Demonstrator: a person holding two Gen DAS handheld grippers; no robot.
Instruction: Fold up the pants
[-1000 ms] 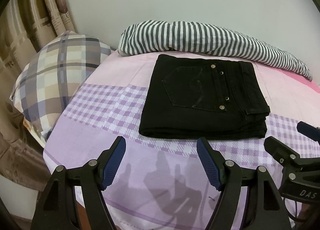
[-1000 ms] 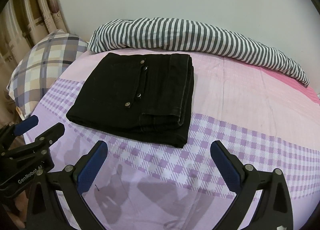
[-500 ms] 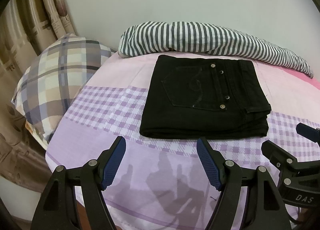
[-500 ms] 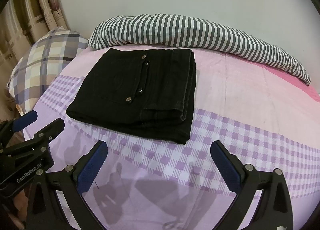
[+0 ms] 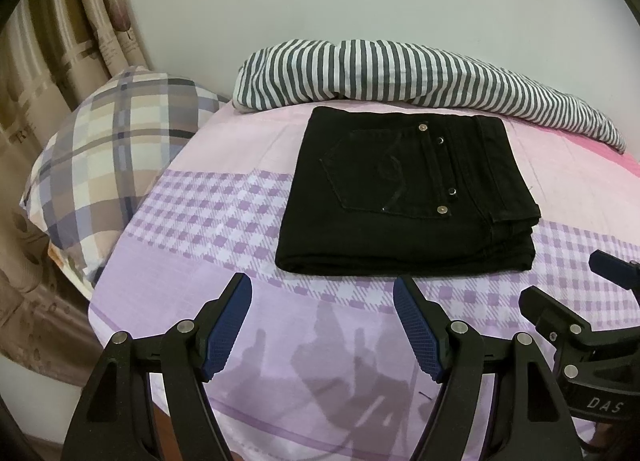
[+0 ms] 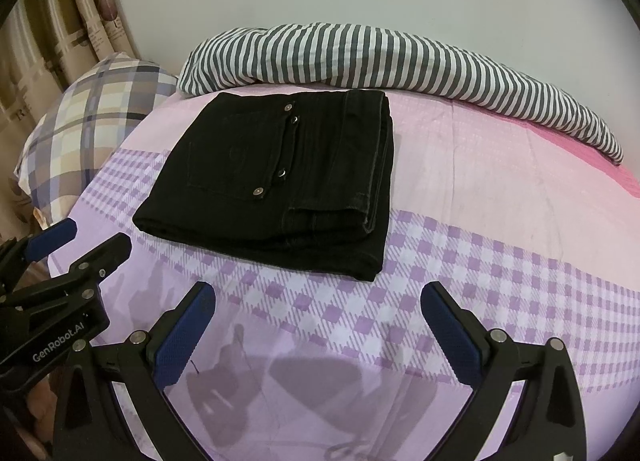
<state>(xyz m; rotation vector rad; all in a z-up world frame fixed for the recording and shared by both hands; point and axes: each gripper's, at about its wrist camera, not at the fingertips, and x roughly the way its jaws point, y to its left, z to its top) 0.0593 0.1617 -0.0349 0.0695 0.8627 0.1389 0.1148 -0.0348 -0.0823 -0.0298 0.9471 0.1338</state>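
Note:
The black pants (image 5: 404, 193) lie folded into a neat rectangle on the pink and purple bedsheet (image 5: 224, 217), back pocket and rivets facing up. They also show in the right wrist view (image 6: 280, 181). My left gripper (image 5: 322, 289) is open and empty, held above the sheet just short of the pants' near edge. My right gripper (image 6: 316, 297) is open and empty, also on the near side of the pants. Each gripper shows at the edge of the other's view: the right one (image 5: 580, 301) and the left one (image 6: 76, 241).
A striped black and white cover (image 5: 400, 77) lies rolled along the far side against the white wall. A plaid pillow (image 5: 116, 165) sits at the left by the beige curtain (image 5: 52, 61). The bed's near left edge (image 5: 104, 301) drops off.
Both grippers have drawn back slightly and tilted, so the pants sit a little lower in both views. The pants have not moved.

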